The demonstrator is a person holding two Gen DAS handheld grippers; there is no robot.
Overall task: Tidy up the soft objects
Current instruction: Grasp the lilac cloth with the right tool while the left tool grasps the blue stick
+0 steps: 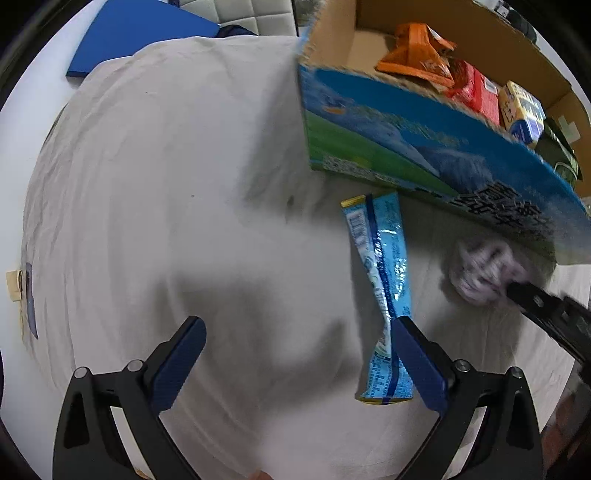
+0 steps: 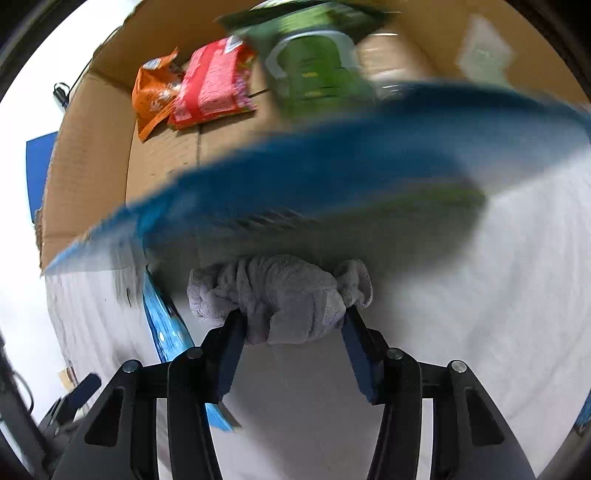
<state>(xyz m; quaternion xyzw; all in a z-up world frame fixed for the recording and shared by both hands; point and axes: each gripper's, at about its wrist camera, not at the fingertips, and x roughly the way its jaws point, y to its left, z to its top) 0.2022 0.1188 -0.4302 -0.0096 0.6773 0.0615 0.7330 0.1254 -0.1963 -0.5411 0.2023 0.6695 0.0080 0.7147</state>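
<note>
My right gripper point(image 2: 291, 317) is shut on a crumpled grey cloth point(image 2: 280, 295) and holds it just in front of the blue-printed wall of an open cardboard box point(image 2: 332, 162). The cloth point(image 1: 484, 269) and right gripper also show at the right of the left wrist view. My left gripper point(image 1: 299, 325) is open and empty above the white sheet. A light blue snack packet point(image 1: 384, 280) lies on the sheet by its right finger point(image 1: 417, 362), and shows at lower left in the right wrist view point(image 2: 166, 332).
The box point(image 1: 406, 140) holds an orange packet point(image 1: 417, 55), a red packet point(image 1: 476, 92), a yellow-blue carton point(image 1: 524, 110) and a green packet point(image 2: 317, 70). A blue board point(image 1: 140, 33) lies at the far left edge of the white sheet point(image 1: 166, 184).
</note>
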